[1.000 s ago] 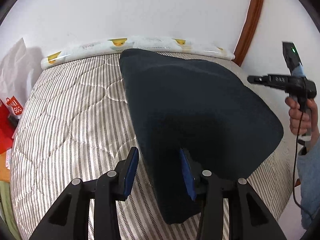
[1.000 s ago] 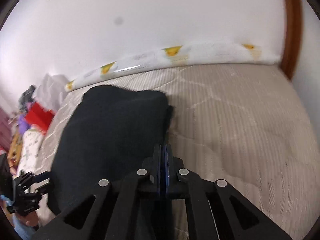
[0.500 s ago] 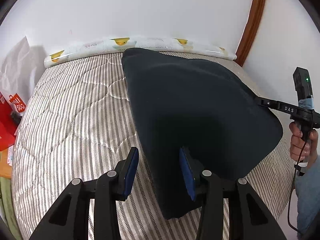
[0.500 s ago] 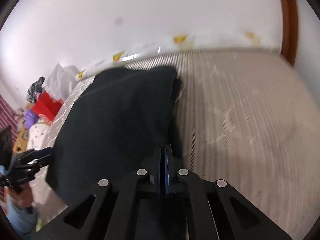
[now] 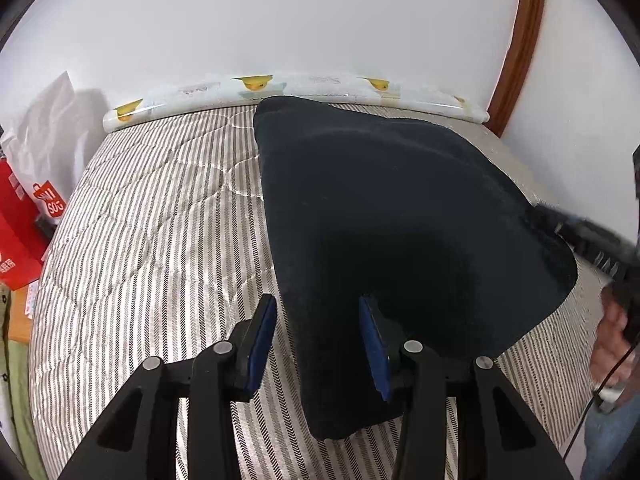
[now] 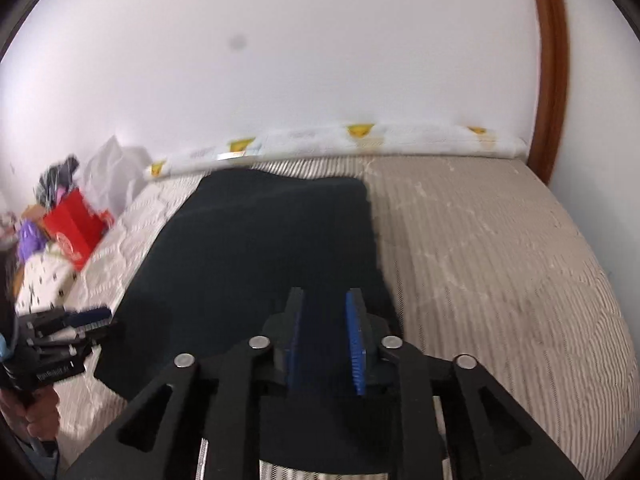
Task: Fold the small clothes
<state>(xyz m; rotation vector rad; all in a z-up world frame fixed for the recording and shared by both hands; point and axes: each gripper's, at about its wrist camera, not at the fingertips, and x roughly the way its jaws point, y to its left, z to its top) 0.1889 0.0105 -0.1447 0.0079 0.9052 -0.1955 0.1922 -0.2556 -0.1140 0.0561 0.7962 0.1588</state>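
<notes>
Two grippers, both with jaws apart, and neither is holding anything as far as I can see. The dark garment [image 5: 392,216] lies flat on the striped mattress [image 5: 152,216], its far edge close to the duck-print roll [image 5: 256,88] along the wall. My left gripper [image 5: 318,334] sits at the near left corner, with the cloth's edge running between my spread pads; whether a pad touches the fabric I cannot tell. My right gripper [image 6: 326,344] hovers over the near right part of the same garment, jaws parted over the cloth, and the view is smeared by motion.

I judge the step in hand to be taking the two near corners for a fold toward the wall. To do it well, I want each pad pair to close on the very edge of the cloth, catching every layer and none of the mattress cover beneath. Both closures should land level with each other, so the fold line comes out straight. Then I should lift only enough to clear the surface and carry both corners evenly, keeping the fabric taut between them.
</notes>
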